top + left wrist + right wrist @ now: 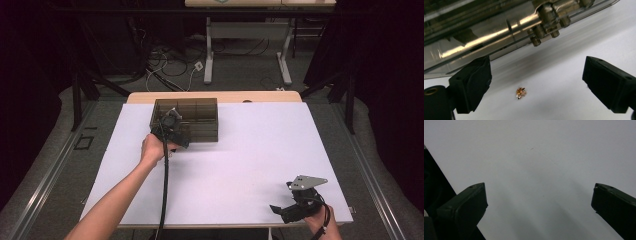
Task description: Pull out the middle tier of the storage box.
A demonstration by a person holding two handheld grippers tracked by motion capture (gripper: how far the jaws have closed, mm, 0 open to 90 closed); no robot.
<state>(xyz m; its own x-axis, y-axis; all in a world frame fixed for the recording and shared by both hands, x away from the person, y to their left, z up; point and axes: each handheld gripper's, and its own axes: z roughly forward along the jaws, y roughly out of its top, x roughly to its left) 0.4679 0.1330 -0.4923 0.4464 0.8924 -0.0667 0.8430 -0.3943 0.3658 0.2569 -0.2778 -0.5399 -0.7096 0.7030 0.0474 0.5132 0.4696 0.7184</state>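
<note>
A smoky clear plastic box (195, 114) with compartments stands at the far left of the white table (240, 155). My left gripper (172, 131) is at the box's near side, held in a hand. In the left gripper view its jaws (536, 82) stand wide apart over the table, with a tiny orange, coppery piece (521, 92) lying between them, untouched. The box's wall (486, 32) and small metal parts inside it (549, 22) lie just beyond. My right gripper (287, 207) rests near the table's front right edge. It is open (539, 205) over bare table.
The table's near edge runs just under the right hand (320, 227). A cable (164, 190) trails from the left gripper along the forearm. Beyond the table are a desk frame (247, 50) and floor cables (170, 65).
</note>
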